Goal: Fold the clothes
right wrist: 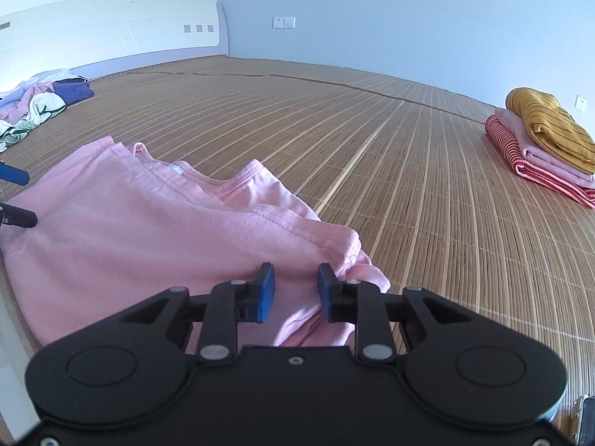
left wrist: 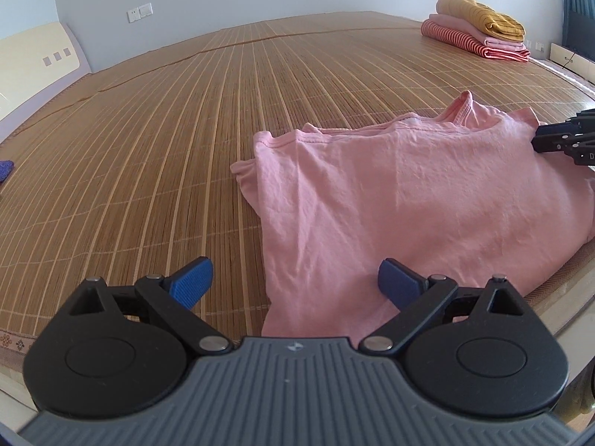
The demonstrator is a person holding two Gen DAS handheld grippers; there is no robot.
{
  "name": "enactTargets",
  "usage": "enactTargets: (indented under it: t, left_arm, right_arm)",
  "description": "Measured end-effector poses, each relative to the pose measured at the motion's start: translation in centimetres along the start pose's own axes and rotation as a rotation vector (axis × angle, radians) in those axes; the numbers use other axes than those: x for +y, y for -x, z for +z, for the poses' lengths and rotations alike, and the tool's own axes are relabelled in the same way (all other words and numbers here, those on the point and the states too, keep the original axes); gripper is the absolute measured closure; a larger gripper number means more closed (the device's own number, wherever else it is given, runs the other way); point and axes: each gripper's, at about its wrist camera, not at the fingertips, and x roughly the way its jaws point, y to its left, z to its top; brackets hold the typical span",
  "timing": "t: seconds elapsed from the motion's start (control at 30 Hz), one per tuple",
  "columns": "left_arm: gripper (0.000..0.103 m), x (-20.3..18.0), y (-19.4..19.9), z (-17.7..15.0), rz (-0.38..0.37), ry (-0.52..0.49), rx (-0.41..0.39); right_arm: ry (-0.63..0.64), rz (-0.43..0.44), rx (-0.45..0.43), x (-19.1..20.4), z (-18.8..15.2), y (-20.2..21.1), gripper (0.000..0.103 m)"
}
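Note:
A pink T-shirt lies partly folded on the bamboo mat, collar toward the far side. My left gripper hovers wide open over the shirt's near left edge, one blue pad above the mat and the other above the cloth, with nothing pinched. In the right wrist view the same shirt fills the lower left, and my right gripper has its jaws narrowed on a bunched fold at the shirt's right side. That gripper's black fingers show at the right edge of the left wrist view. The left gripper shows at the far left of the right wrist view.
A stack of folded clothes, mustard on pink on red stripes, sits at the far right of the bamboo mat. A loose heap of unfolded clothes lies at the far left by the headboard. The bed's edge runs close below the shirt.

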Motion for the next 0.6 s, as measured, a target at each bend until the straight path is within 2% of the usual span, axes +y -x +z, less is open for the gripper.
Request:
enactTargets:
  t: [0.1, 0.17, 0.23, 0.33, 0.4, 0.5, 0.6]
  left_arm:
    - [0.005, -0.6, 0.7, 0.6, 0.019, -0.018, -0.024]
    - [0.005, -1.0, 1.0, 1.0, -0.002, -0.008, -0.057]
    - [0.005, -1.4, 1.1, 1.3, -0.033, 0.010, -0.083]
    - [0.005, -3.2, 0.3, 1.6, -0.076, -0.005, -0.099]
    - [0.005, -4.0, -0.3, 1.2, -0.066, -0.040, -0.092]
    - [0.005, -4.6, -0.8, 0.4, -0.060, -0.067, -0.097]
    - [0.004, -3.6, -0.9, 0.0, -0.064, -0.043, -0.095]
  right_arm:
    - [-0.035, -0.014, 0.017, 0.3, 0.3, 1.3, 0.067]
    - [-0.060, -0.021, -0.029, 0.9, 0.2, 3.7, 0.057]
    - [-0.061, -0.006, -0.079, 2.6, -0.2, 5.4, 0.053]
    - [-0.051, 0.058, -0.124, 6.0, -0.7, 6.6, 0.053]
    - [-0.016, 0.119, -0.132, 8.7, -1.2, 6.1, 0.054]
    - [0.035, 0.149, -0.071, 10.7, -1.8, 4.5, 0.060]
    - [0.056, 0.126, -0.042, 10.3, -2.9, 4.4, 0.061]
